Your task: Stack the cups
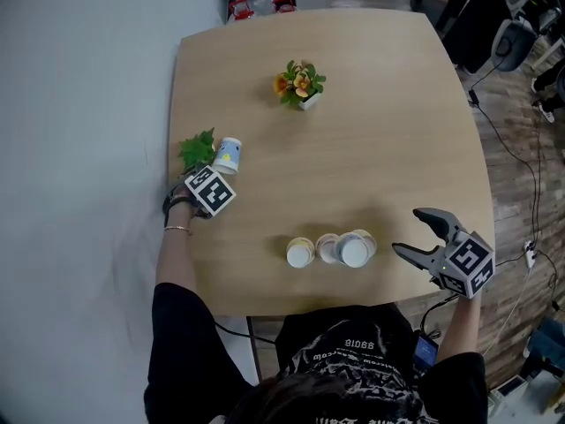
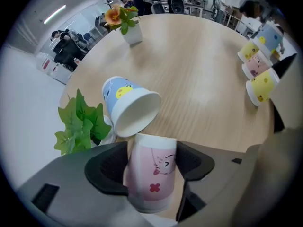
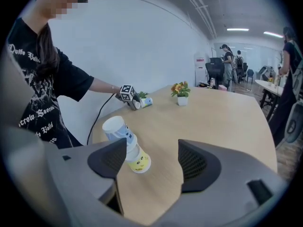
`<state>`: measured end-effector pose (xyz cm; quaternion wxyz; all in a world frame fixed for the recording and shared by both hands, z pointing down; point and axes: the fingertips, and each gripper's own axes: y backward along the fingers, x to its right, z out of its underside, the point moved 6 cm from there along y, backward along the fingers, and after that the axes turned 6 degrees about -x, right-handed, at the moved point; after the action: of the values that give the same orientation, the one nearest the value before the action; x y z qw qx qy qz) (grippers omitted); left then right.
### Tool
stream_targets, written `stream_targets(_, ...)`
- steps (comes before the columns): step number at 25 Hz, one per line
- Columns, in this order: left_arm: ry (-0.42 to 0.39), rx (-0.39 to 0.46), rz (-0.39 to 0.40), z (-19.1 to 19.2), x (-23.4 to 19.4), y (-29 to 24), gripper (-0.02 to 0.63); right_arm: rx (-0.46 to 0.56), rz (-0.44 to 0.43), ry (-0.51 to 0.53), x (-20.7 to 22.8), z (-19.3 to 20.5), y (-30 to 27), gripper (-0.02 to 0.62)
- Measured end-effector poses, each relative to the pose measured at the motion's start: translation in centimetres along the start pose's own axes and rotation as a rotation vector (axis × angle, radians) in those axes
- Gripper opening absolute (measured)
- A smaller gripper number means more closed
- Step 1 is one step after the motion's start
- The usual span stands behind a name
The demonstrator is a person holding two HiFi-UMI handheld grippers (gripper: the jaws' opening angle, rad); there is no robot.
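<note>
Jaws of the left gripper [image 2: 152,150] are closed on a pink cup [image 2: 151,174] - pale pink with a white rim, a winking cartoon face and a small red cross. It sits between the two pads, rim pointing away from the gripper. Just beyond the jaw tips a blue cup [image 2: 127,105] with a yellow figure lies on its side on the bench [image 2: 199,65], its open mouth facing the jaws and empty. A leafy plant [image 2: 80,124] sits to their left. The right gripper [image 3: 151,145] has its jaws apart with nothing between them - three cups [image 1: 328,249] sit in a row ahead of its left jaw. Far beyond, a small pot [image 1: 300,85] holds orange flowers.
</note>
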<state>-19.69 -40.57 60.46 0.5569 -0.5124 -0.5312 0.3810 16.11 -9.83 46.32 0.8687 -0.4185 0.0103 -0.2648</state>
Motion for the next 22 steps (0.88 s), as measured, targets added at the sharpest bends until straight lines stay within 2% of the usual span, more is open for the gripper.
stream_targets(1,0.016,-0.002,-0.005,0.1,0.0,0.2,0.304,0.002,-0.003,-0.004,0.1,0.0,-0.2,0.356)
stream_targets(6,0.115,0.026,0.03,1.1,0.2,0.5,0.29,0.021,-0.01,0.004,0.2,-0.2,-0.6,0.356)
stream_targets(9,0.209,0.081,-0.009,2.0,-1.2,2.5,0.285,0.04,-0.013,-0.005,0.0,0.1,-0.6,0.355)
stream_targets(15,0.448,0.371,0.102,2.5,-0.1,6.0,0.281,0.093,-0.006,-0.036,-0.8,1.4,-0.3,0.351)
stream_targets(18,0.526,0.501,0.135,2.9,1.2,8.0,0.281,0.129,0.005,-0.046,-1.3,1.9,0.2,0.325)
stream_targets(22,0.612,0.661,0.175,2.9,3.1,10.4,0.279,0.146,0.006,-0.05,-2.0,2.5,1.2,0.325)
